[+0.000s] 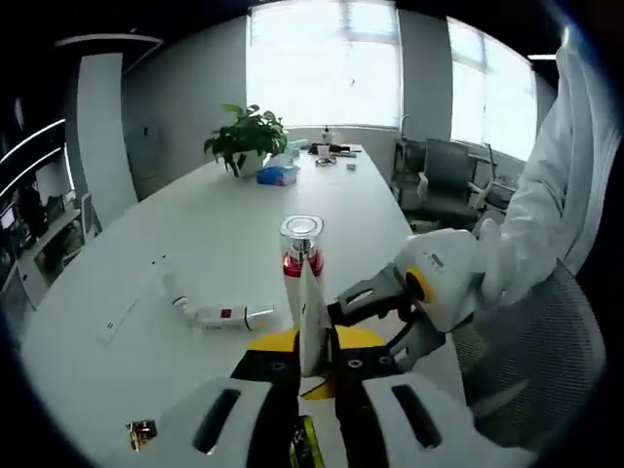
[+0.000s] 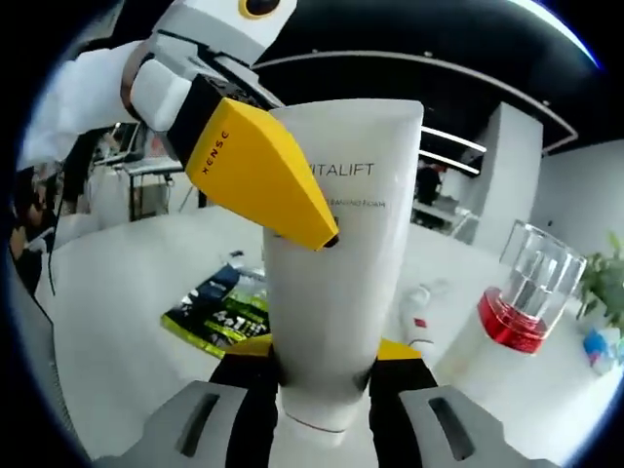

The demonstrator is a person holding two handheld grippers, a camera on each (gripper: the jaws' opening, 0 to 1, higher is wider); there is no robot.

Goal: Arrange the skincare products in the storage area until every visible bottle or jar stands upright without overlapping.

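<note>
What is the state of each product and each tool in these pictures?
White tube: held upright, clamped between both tools.
Left tool: shut on the white tube, seen edge-on.
Right tool: shut on the white tube near its lower end.
Red-banded bottle: standing upright on the white table, clear cap on.
Small white bottle: lying on its side.
Green packet: lying flat.

2 facing close views, shared tube [image 2: 341,263]

We see the tube [image 2: 341,253] upright between both grippers' jaws — the bottle [image 1: 301,244] stands just behind it on the table [image 1: 224,210], 1 small tube [image 1: 232,315] lying left, the plant [image 1: 247,136] farther back.
</note>
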